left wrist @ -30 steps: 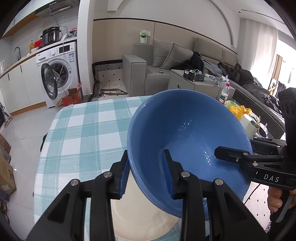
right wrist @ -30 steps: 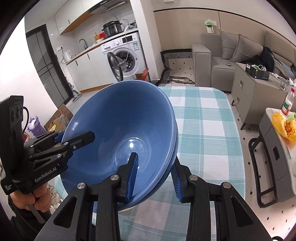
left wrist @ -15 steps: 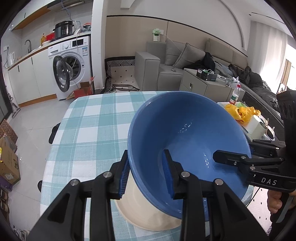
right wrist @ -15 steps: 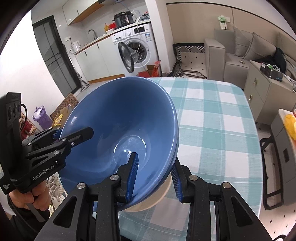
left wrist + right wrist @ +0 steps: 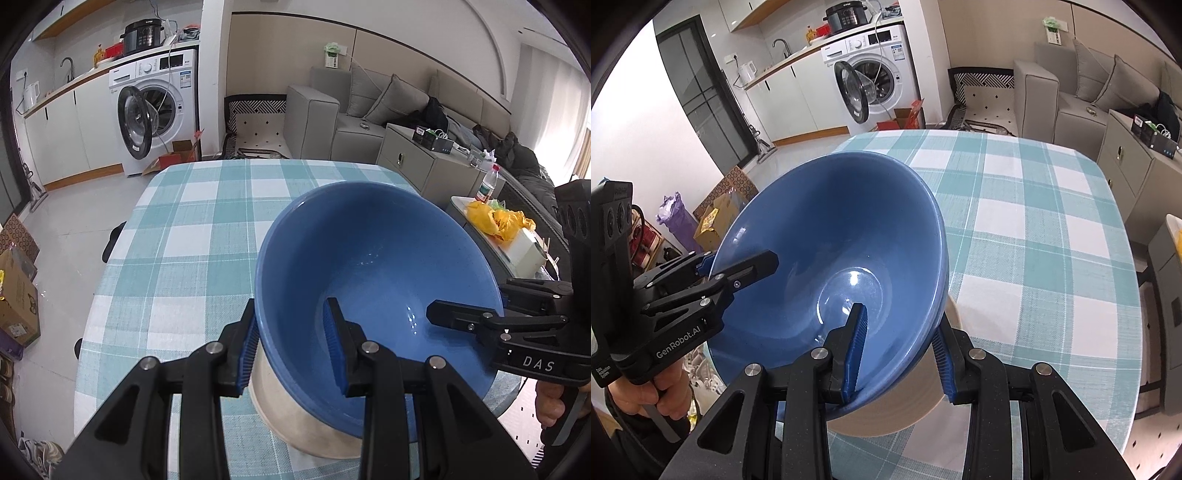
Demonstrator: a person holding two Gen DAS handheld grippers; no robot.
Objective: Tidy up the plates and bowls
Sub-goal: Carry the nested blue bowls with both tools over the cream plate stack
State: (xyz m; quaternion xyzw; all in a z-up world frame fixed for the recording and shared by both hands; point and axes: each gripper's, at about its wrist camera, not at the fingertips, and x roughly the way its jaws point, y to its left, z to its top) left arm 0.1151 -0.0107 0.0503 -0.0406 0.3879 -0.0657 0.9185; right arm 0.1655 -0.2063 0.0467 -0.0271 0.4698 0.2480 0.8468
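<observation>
A blue bowl (image 5: 373, 280) is gripped from two sides at once, each gripper clamped on its wall with one finger inside and one outside. The left gripper (image 5: 291, 347) is closed over the near rim in the left wrist view, and the right gripper (image 5: 899, 349) is closed over the opposite rim, as seen in the right wrist view. In the right wrist view a second blue rim can be seen just under the first, so two bowls may be nested; this cannot be told for certain. The bowl is tilted, its opening turned up and toward the far end of the table. It is held directly above a cream plate (image 5: 295, 417), which lies on the near part of the table (image 5: 192, 229) covered with a teal and white checked cloth; whether the bowl's base touches the plate cannot be told, as the contact is hidden. A hand (image 5: 639, 391) is seen around the left gripper's handle. Beyond the table, a washing machine (image 5: 155, 107) with its door open and a grey sofa (image 5: 354, 114) are visible.
</observation>
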